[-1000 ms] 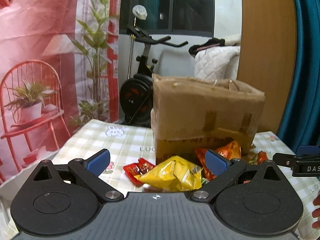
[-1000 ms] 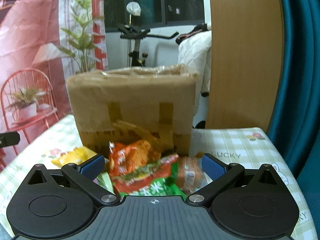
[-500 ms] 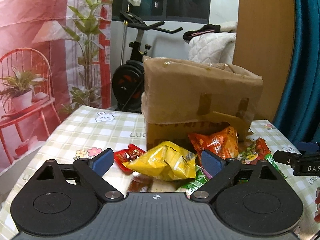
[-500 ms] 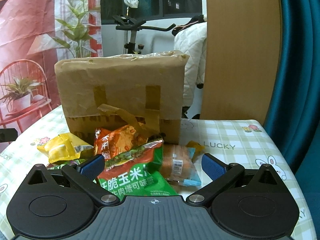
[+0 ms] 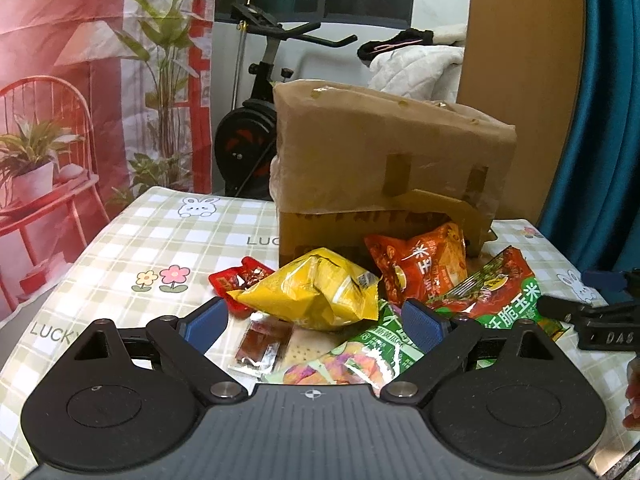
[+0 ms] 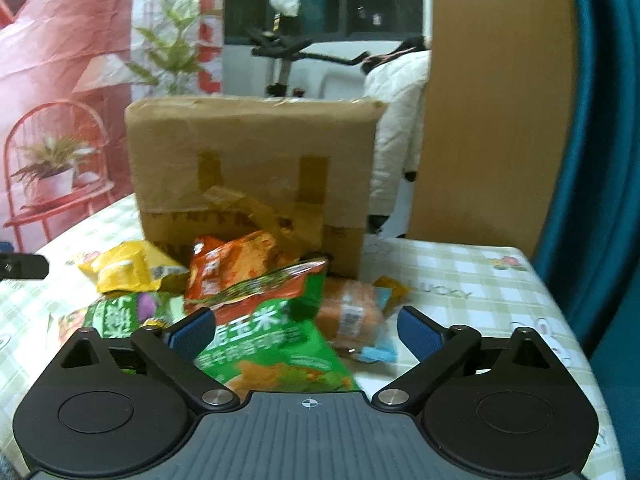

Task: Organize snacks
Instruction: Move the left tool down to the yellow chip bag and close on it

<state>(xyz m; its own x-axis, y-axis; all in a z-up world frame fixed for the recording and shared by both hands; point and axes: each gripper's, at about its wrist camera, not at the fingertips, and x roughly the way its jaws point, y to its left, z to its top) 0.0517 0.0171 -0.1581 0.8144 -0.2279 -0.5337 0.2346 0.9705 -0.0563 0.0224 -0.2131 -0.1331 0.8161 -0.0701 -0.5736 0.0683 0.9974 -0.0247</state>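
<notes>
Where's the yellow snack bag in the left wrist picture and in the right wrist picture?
Left wrist view: the yellow snack bag lies centre frame, just beyond the blue pads, in front of the cardboard box.
Right wrist view: the same bag sits at the left, beside the orange bag, near the box's lower left corner.
Shared landmark: the taped cardboard box behind the snack pile.

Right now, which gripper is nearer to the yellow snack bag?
Left. The left gripper is open just in front of the yellow snack bag. The right gripper is over the green bag, with the yellow one off to its left.
</notes>
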